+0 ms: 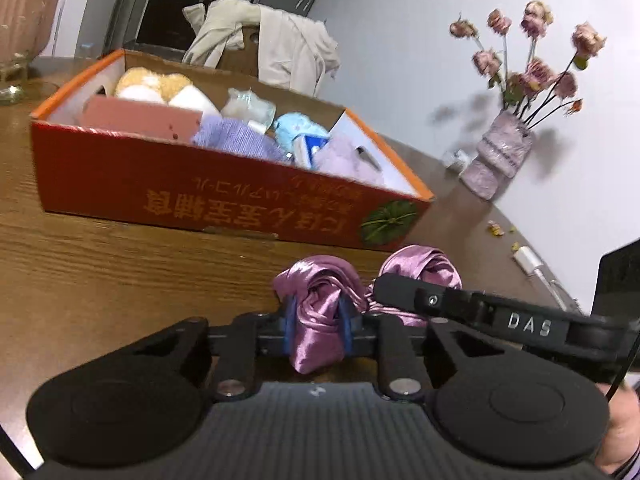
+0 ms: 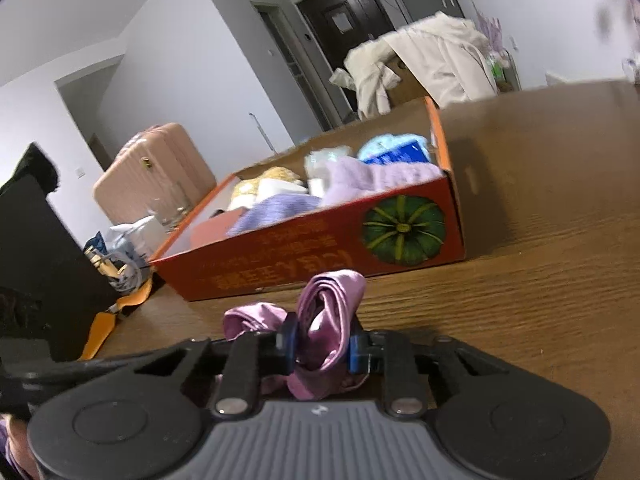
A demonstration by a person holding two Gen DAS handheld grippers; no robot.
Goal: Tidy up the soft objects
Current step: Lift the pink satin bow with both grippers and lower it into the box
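Observation:
A shiny purple satin cloth [image 1: 320, 308] is pinched between both grippers just above the wooden table [image 1: 100, 272]. My left gripper [image 1: 319, 326] is shut on one bunched end. My right gripper [image 2: 323, 345] is shut on the other end of the cloth [image 2: 332, 308]; its black finger also crosses the left wrist view [image 1: 440, 300]. Just beyond stands a red cardboard box [image 1: 200, 196] holding soft things: a tan plush toy [image 1: 160, 84], lavender knit fabric [image 1: 236, 138], a light blue soft item [image 1: 300, 128]. The box shows in the right wrist view [image 2: 320, 240].
A vase of dried pink roses [image 1: 500, 148] stands at the table's far right by the wall. A white charger and cable [image 1: 532, 260] lie near it. A beige coat [image 1: 280, 48] hangs behind the box. A pink suitcase [image 2: 152, 172] and bags [image 2: 120, 248] stand left.

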